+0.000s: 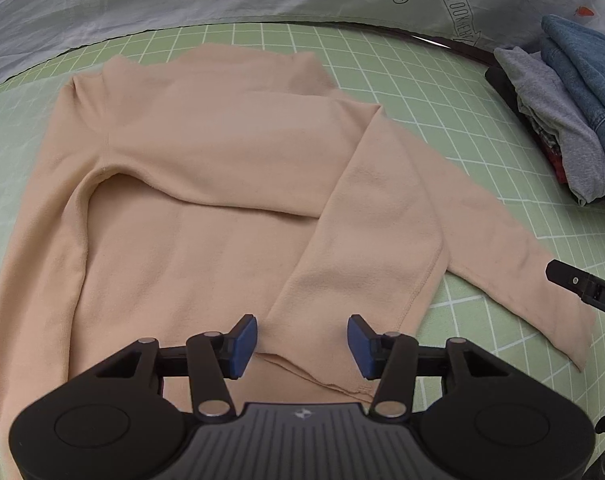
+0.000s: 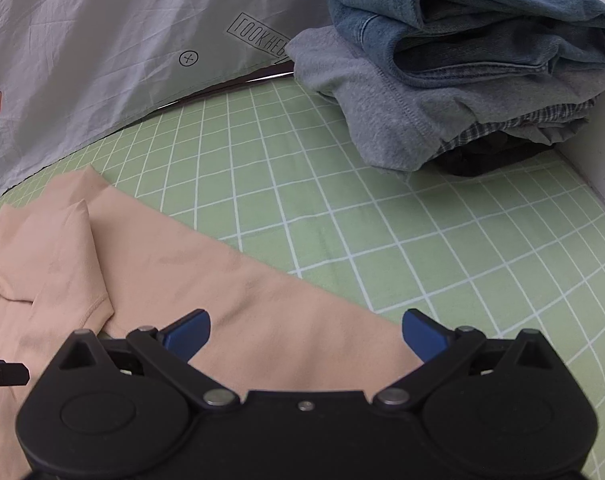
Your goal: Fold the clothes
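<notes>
Left wrist view: the peach sweater (image 1: 230, 168) lies flat beside the clothes pile (image 1: 562, 120), one sleeve crossed. Soft, light, limp; take a hem edge. Left gripper (image 1: 302, 344) and right gripper (image 2: 306, 336) both spread, empty.

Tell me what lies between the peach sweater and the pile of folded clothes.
Only bare green checked sheet separates the peach sweater from the pile of folded clothes; nothing sits on that stretch. The right wrist view shows it best.
</notes>
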Available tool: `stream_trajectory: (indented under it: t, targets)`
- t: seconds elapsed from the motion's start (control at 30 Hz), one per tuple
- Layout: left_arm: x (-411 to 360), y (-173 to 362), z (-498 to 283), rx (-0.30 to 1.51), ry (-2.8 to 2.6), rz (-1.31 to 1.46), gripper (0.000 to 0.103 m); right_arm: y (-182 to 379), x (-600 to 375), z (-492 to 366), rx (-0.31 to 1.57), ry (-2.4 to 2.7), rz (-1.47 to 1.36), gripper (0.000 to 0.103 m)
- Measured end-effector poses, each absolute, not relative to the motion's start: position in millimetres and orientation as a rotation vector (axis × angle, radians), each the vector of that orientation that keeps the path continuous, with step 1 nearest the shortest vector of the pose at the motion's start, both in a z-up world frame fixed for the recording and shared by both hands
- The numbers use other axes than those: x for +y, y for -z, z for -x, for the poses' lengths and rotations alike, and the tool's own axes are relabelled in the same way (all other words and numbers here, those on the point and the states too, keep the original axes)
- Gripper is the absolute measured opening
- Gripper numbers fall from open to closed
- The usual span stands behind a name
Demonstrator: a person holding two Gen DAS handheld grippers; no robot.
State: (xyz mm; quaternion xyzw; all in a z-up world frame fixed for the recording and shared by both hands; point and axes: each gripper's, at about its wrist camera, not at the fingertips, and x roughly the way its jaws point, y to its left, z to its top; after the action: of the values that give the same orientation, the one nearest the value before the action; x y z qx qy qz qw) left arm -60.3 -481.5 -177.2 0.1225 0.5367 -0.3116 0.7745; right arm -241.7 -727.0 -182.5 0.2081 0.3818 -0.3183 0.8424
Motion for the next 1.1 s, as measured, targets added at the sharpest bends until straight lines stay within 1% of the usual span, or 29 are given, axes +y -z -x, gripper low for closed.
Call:
stream_trajectory:
  t: [0.17, 0.2, 0.23, 0.27, 0.3, 0.43, 0.63, 1.1]
  targets:
    - [-481.8, 181.6, 61.3, 1.164, 0.662, -0.260, 0.052, 192.5, -728.2, 237.2, 0.828, 0.636, -0.452, 0.103]
    - [-482.5, 180.6, 62.8, 1.155, 0.667, -0.265, 0.050, 193.9, -728.4, 236.3, 0.835, 0.633, -0.454, 0.103]
    - [-483.0, 179.2, 64.4, 1.148, 0.671, -0.269, 0.035, 194.6, -728.6, 235.6, 0.840, 0.632, -0.454, 0.103]
    - [-483.2, 177.9, 65.8, 1.141, 0.667, -0.280, 0.017, 194.4, -728.9, 235.2, 0.841, 0.630, -0.452, 0.103]
    - [-483.1, 176.1, 67.4, 1.134, 0.664, -0.291, 0.006, 193.7, -729.2, 235.2, 0.840, 0.627, -0.451, 0.103]
    - [-475.3, 164.4, 72.8, 1.099, 0.661, -0.282, 0.005, 189.9, -727.9, 237.0, 0.828, 0.617, -0.451, 0.103]
    - [-444.6, 145.5, 75.3, 1.090, 0.650, -0.145, 0.005, 184.4, -716.1, 239.1, 0.819, 0.605, -0.433, 0.103]
    - [-320.6, 137.8, 86.7, 1.115, 0.524, 0.168, 0.005, 180.7, -646.4, 231.7, 0.877, 0.524, -0.350, 0.103]
